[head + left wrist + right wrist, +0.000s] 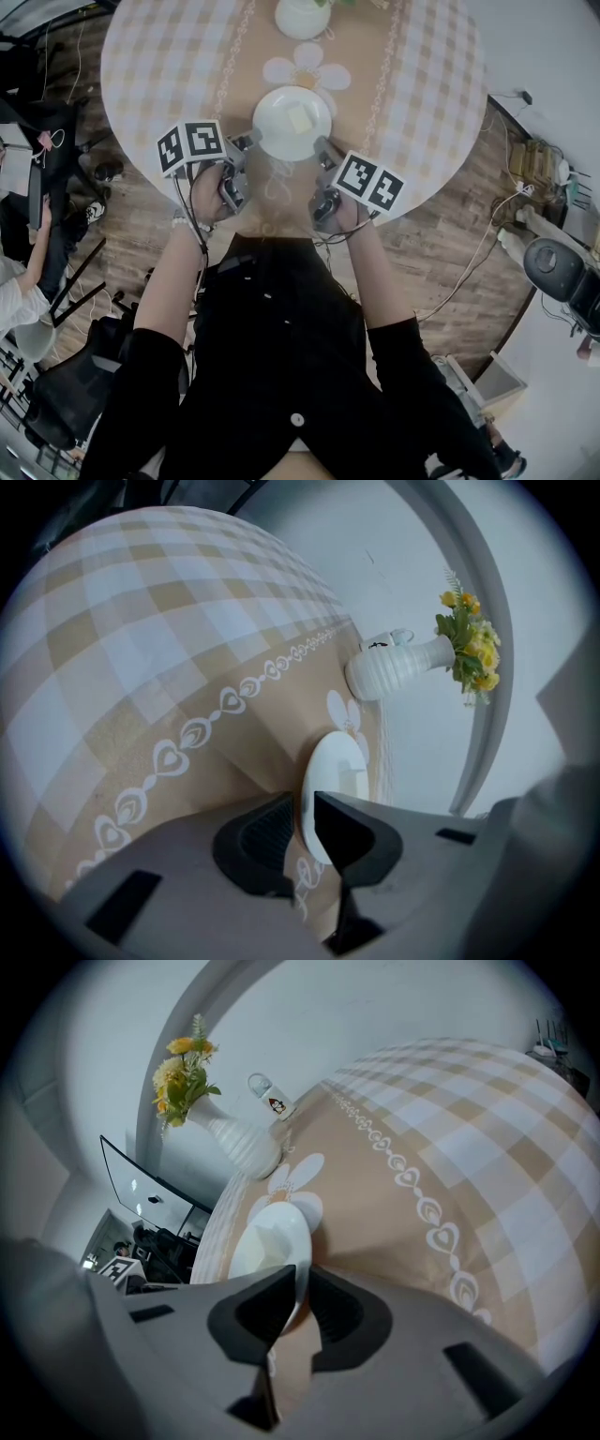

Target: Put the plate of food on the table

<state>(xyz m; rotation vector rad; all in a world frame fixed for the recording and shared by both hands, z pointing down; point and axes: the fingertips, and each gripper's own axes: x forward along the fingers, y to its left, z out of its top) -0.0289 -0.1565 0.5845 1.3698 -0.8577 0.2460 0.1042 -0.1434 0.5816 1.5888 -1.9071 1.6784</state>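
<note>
A white plate [292, 123] with a pale yellow piece of food [299, 118] sits over the round table [169, 56], on the tan runner near the front edge. My left gripper [255, 142] is shut on the plate's left rim, and my right gripper [322, 145] is shut on its right rim. In the left gripper view the plate [334, 775] stands edge-on between the dark jaws, left gripper [305, 832]. The right gripper view shows the plate [272, 1241] pinched the same way, right gripper [302, 1302]. Whether the plate touches the cloth I cannot tell.
A white ribbed vase [302, 16] with yellow flowers [472, 644] stands farther back on the runner, beyond a white flower print [307, 67]. A small white bottle [269, 1099] stands by the vase. Chairs [66, 384] and cables lie on the wooden floor around the table.
</note>
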